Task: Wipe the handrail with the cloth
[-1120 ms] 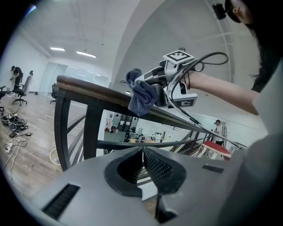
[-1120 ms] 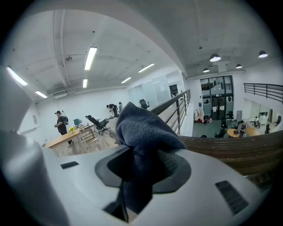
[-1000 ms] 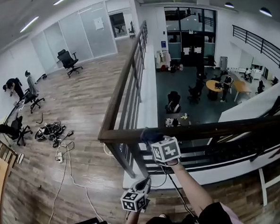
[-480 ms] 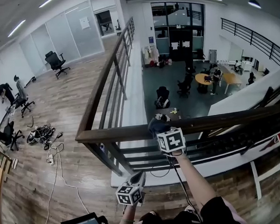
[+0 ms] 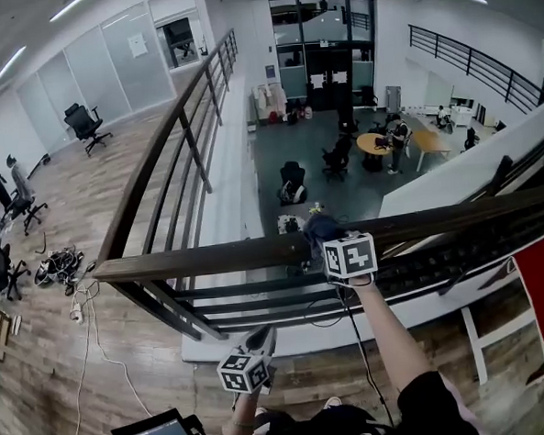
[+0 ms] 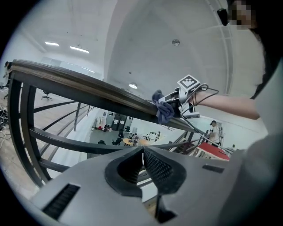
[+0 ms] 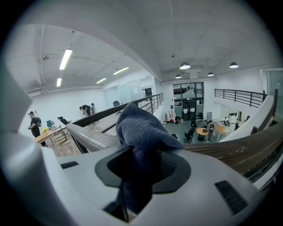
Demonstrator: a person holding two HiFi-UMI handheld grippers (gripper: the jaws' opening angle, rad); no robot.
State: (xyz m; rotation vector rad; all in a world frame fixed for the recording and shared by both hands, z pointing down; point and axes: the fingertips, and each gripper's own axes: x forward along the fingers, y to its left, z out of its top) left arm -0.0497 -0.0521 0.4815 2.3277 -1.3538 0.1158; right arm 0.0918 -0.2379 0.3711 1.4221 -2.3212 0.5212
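Right gripper (image 5: 328,239), clamped on the cloth (image 5: 318,226), has slid right along the handrail (image 5: 210,257), away from its left corner; wipe progressing.

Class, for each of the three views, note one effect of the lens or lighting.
Head view: wide lens bows the handrail; left gripper view: black corners ring the picture, ceiling lamps burn white; right gripper view: the cloth looms large, its nap sharp.

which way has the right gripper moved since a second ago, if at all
Yes: the right gripper, gripping the cloth, slid right along the handrail, away from its left corner.
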